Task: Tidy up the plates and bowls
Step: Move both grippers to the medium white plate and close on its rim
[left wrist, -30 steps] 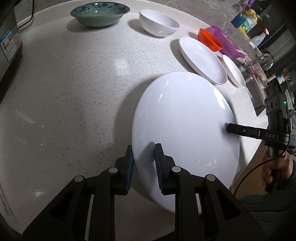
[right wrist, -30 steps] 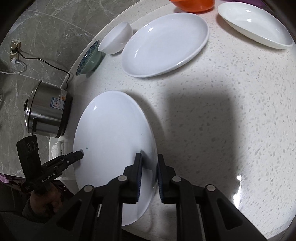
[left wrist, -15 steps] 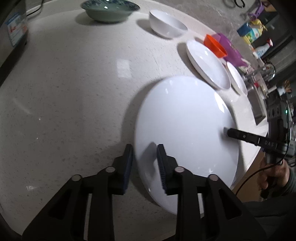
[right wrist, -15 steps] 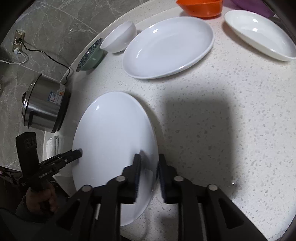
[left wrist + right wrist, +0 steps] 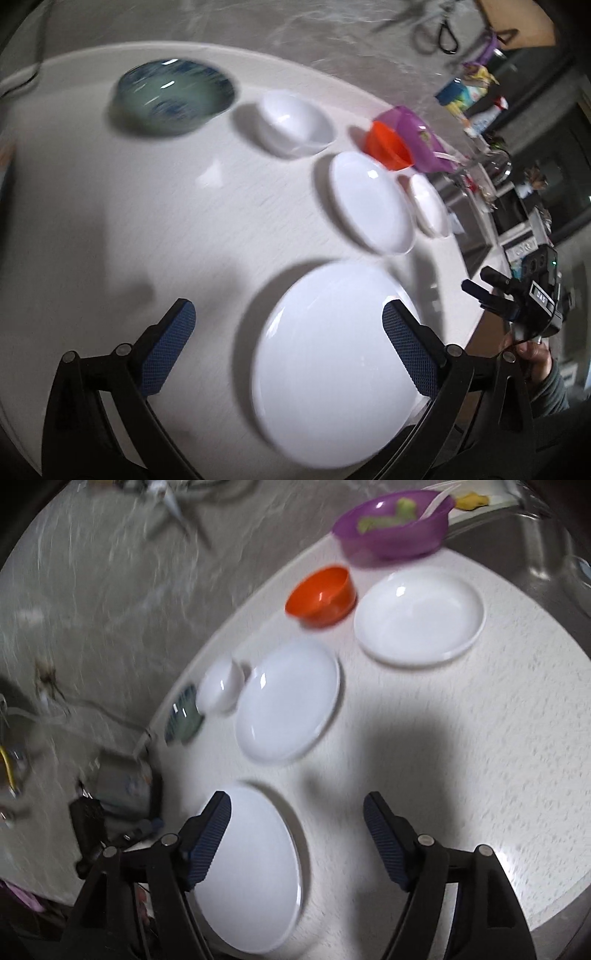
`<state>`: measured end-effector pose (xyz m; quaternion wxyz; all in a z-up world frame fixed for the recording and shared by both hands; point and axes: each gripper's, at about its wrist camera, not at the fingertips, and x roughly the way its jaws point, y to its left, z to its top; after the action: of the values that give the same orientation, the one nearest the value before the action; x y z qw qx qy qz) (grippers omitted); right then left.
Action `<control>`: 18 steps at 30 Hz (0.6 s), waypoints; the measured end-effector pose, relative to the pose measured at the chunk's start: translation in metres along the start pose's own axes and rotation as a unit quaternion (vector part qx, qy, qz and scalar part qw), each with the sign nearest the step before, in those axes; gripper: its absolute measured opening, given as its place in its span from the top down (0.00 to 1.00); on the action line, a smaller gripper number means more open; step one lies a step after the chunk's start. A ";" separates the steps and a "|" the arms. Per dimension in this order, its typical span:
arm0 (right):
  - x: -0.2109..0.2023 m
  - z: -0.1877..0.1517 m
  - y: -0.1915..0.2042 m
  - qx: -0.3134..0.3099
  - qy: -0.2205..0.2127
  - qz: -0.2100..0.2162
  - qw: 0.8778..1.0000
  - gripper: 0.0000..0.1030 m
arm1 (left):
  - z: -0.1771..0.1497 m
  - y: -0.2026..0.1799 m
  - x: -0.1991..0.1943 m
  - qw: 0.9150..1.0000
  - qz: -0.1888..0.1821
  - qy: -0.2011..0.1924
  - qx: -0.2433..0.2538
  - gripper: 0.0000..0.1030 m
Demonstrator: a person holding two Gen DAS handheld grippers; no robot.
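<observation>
a: large plate (image 5: 332,369) lies flat near the counter (image 5: 110,229) front edge; we just let go.
b: yep, left gripper (image 5: 288,339) and right gripper (image 5: 297,830) both opening, nothing pinched. medium plate (image 5: 288,701) next, we guess.

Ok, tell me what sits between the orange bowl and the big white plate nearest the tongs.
The medium white plate lies between the orange bowl and the big white plate, with bare counter either side of it. The right wrist view shows this best.
</observation>
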<state>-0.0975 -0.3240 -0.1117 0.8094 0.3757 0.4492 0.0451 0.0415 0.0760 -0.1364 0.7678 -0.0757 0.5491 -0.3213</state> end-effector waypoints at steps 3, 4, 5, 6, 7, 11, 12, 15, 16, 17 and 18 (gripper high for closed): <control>0.004 0.017 -0.007 0.026 -0.009 0.031 0.999 0.25 | 0.031 -0.023 0.015 1.000 -0.015 0.008 0.020 0.00; 0.011 0.025 -0.011 0.034 -0.007 0.041 0.999 0.25 | 0.037 -0.029 0.020 1.000 -0.016 0.009 0.023 0.00; 0.016 0.030 -0.013 0.036 -0.003 0.043 0.998 0.25 | 0.047 -0.034 0.032 0.999 -0.012 0.016 0.025 0.00; 0.024 0.037 -0.016 0.039 0.005 0.042 0.998 0.25 | 0.054 -0.038 0.043 0.999 -0.007 0.023 0.023 0.00; 0.028 0.041 -0.019 0.041 0.009 0.040 0.998 0.25 | 0.064 -0.043 0.056 0.999 -0.003 0.033 0.017 0.00; 0.055 0.057 -0.030 0.065 0.032 0.049 0.996 0.27 | 0.089 -0.055 0.090 0.999 0.005 0.047 0.024 0.02; 0.059 0.060 -0.030 0.064 0.036 0.050 0.996 0.28 | 0.097 -0.058 0.099 0.998 0.014 0.052 0.028 0.02; 0.071 0.068 -0.031 0.064 0.042 0.051 0.996 0.29 | 0.108 -0.060 0.119 0.997 0.009 0.064 0.033 0.02; 0.075 0.070 -0.032 0.066 0.044 0.051 0.996 0.30 | 0.113 -0.063 0.127 0.997 0.014 0.068 0.040 0.02; 0.078 0.073 -0.033 0.069 0.044 0.049 0.995 0.31 | 0.119 -0.065 0.133 0.996 0.016 0.072 0.045 0.02; 0.081 0.075 -0.034 0.072 0.044 0.045 0.995 0.32 | 0.122 -0.066 0.139 0.996 0.018 0.075 0.049 0.02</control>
<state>-0.0017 -0.3575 -0.1671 0.7568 0.4505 0.4690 0.0660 0.1501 -0.0841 -0.1686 0.7330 -0.0038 0.5900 -0.3385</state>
